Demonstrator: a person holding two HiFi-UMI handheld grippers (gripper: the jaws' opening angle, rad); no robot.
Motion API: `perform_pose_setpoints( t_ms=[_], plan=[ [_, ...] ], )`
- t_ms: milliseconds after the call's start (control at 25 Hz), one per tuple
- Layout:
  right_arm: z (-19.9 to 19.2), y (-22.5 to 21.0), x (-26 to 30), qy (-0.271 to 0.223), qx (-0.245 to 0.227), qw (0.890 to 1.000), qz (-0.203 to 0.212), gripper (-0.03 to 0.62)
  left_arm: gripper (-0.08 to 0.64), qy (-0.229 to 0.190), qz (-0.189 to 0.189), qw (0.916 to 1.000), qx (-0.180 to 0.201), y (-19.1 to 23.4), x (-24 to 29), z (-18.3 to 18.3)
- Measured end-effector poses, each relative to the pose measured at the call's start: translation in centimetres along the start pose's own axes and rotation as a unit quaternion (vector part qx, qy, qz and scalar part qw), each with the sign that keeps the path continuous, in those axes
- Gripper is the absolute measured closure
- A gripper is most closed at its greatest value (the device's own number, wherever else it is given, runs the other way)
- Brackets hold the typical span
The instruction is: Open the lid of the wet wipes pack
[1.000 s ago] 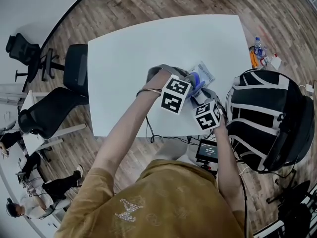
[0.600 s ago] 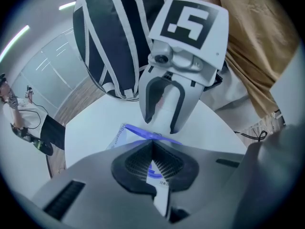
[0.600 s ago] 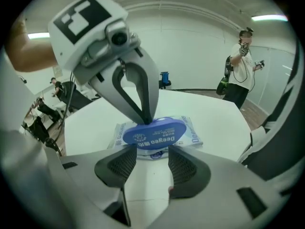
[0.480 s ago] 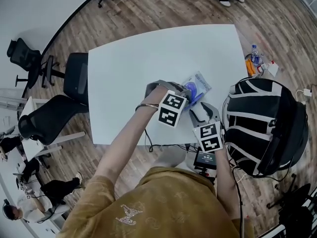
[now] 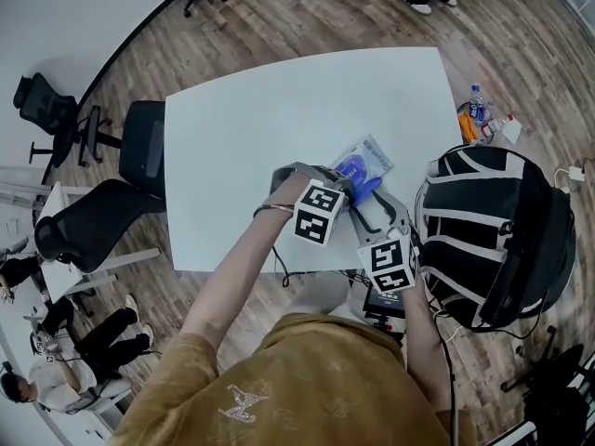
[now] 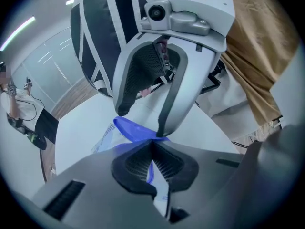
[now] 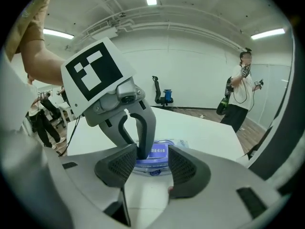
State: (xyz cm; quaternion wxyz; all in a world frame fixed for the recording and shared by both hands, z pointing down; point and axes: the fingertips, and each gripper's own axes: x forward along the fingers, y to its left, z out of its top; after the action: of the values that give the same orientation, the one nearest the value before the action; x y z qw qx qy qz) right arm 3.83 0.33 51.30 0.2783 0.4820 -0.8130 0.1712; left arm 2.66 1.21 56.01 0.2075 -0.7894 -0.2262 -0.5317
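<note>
Left gripper [image 6: 152, 149] pinches the blue lid [image 6: 129, 129]. Right gripper [image 7: 145, 163], jaws apart, faces the wet wipes pack [image 5: 376, 153] just ahead.

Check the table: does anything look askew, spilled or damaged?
Nothing is spilled or damaged. The wet wipes pack lies askew to the table edge. The left gripper is shut on its blue lid, and the right gripper is open at the pack.
</note>
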Motion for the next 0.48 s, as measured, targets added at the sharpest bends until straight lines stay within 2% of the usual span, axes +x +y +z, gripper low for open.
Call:
perform_pose_setpoints(
  t_ms=[120, 480],
  plan=[
    [0.1, -0.2, 0.2, -0.005, -0.017, 1.000, -0.007, 0.377, 0.554, -0.003, 0.000, 1.0000, -0.006, -0.1, 0.0, -0.1],
    [-0.3, 0.2, 1.2, 0.006, -0.020, 1.000, -0.008, 0.377, 0.554, -0.023, -0.007, 0.9995, -0.021, -1.0, 0.0, -0.2]
  ],
)
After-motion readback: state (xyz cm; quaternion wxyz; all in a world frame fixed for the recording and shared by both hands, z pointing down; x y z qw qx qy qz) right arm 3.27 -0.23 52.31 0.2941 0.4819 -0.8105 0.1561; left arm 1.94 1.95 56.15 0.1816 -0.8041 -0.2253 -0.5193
